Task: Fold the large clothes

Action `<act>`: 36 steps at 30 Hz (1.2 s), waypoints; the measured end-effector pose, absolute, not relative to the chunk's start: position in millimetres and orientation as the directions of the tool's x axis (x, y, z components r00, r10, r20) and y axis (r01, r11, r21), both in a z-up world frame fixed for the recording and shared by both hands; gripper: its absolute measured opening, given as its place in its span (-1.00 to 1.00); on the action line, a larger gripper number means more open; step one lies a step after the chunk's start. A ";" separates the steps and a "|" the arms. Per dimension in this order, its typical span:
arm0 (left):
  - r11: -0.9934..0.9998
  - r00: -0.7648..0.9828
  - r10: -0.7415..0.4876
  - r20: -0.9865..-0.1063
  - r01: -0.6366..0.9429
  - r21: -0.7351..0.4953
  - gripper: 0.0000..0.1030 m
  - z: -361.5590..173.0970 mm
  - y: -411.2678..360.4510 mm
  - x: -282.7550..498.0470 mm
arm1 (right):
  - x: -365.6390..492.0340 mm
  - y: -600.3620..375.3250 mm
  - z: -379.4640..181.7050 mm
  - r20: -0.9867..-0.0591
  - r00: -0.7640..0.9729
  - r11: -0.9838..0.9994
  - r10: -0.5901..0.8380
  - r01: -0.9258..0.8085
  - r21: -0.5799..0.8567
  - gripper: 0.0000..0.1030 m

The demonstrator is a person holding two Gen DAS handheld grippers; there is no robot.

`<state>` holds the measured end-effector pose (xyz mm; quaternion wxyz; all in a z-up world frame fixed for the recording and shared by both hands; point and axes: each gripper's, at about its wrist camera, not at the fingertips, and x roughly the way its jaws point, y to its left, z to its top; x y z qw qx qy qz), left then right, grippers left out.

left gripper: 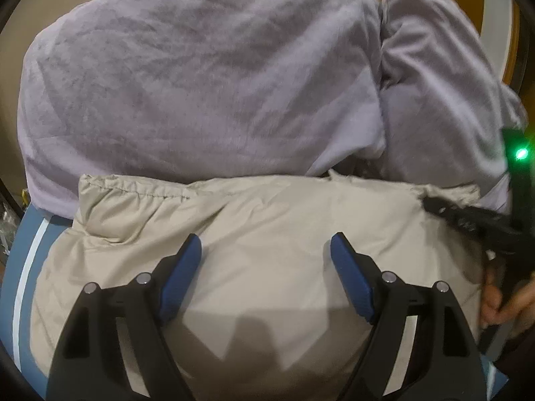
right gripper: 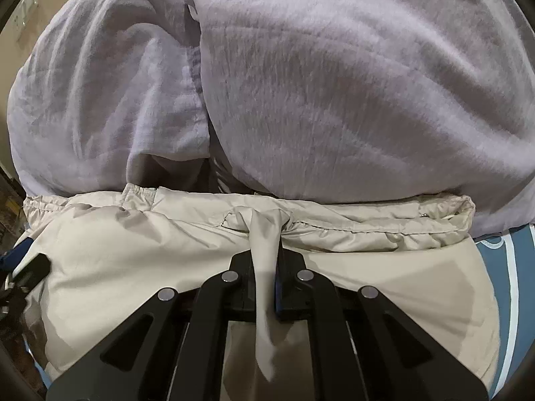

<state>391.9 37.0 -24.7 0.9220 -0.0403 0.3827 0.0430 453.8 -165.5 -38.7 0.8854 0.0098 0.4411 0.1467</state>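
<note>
Left gripper (left gripper: 265, 245): black angular linkage arms, each carrying round silver pivot screws, ending in two textured blue pads (left gripper: 182, 275). Right gripper (right gripper: 272, 267): the same black frame, four silver screws in a row across its arms, a blue pad edge showing beside its black tips. Seen from the left gripper, its housing bears a green indicator light (left gripper: 521, 153), above the person's hand (left gripper: 508, 304).

beige jacket (left gripper: 267, 214): near part cut off | right claw (right gripper: 267, 264) pads: hidden by fabric
</note>
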 end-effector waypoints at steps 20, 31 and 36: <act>0.977 0.663 0.177 -0.727 -0.208 0.048 0.72 -81.9 34.4 452.8 | 407.0 -155.1 -21.0 -0.719 0.614 0.943 0.326 -0.262 0.204 0.45; 0.978 0.665 0.152 -0.731 -0.210 0.012 0.73 -90.0 50.6 440.1 | 422.6 -121.6 -71.8 -0.757 0.630 0.973 0.172 -0.231 0.029 0.85; 0.975 0.663 0.148 -0.734 -0.220 -0.002 0.73 -76.6 52.9 428.6 | 427.2 -114.1 -86.5 -0.733 0.668 0.976 0.126 -0.217 -0.029 0.92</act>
